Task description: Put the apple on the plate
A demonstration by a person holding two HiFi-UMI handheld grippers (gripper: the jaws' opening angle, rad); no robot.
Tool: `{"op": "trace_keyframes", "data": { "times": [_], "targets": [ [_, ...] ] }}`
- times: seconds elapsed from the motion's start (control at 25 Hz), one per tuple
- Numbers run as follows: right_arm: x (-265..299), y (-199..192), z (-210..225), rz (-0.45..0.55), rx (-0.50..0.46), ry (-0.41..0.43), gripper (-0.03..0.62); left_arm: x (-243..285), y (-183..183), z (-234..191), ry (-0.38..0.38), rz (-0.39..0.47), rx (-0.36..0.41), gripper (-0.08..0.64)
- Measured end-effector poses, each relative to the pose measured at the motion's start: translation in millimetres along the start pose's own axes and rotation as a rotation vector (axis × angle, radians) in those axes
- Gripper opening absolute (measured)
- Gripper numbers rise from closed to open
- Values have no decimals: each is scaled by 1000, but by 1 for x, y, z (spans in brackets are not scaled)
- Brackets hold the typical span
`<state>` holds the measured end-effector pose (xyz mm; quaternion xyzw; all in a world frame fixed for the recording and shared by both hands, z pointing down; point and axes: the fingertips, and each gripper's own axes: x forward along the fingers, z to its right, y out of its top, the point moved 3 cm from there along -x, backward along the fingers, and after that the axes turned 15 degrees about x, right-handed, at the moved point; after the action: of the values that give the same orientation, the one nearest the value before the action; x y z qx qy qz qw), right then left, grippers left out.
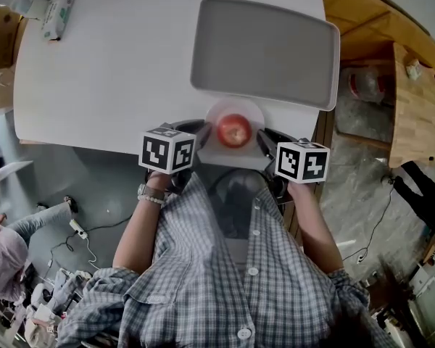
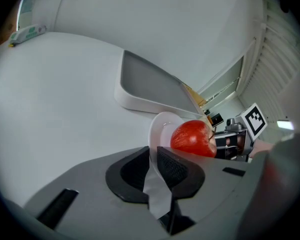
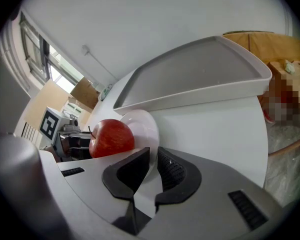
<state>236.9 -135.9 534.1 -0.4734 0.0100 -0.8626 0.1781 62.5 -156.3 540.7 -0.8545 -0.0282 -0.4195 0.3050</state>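
A red apple (image 1: 234,130) sits on a small white plate (image 1: 235,108) at the white table's near edge, just in front of the tray. My left gripper (image 1: 201,133) is shut on the plate's left rim, and my right gripper (image 1: 263,138) is shut on its right rim. In the left gripper view the jaws (image 2: 153,154) pinch the thin rim of the plate (image 2: 162,126), with the apple (image 2: 192,138) just beyond. In the right gripper view the jaws (image 3: 153,154) clamp the plate (image 3: 145,126) beside the apple (image 3: 111,137).
A large grey tray (image 1: 264,49) lies on the table (image 1: 116,71) directly behind the plate. A tissue packet (image 1: 59,13) rests at the far left corner. Wooden furniture (image 1: 420,114) stands to the right, and a person crouches on the floor at lower left.
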Motion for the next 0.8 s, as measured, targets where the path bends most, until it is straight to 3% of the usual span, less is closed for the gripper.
{"op": "trace_keyframes", "data": {
  "times": [0.16,0.8],
  "targets": [
    [-6,3,0,2,53,12,52,-1,1,2,-11,-28,-8,49],
    [-13,8,-3,-11,113,10,46,-5,8,6,-34,-93,-36,43]
  ]
}}
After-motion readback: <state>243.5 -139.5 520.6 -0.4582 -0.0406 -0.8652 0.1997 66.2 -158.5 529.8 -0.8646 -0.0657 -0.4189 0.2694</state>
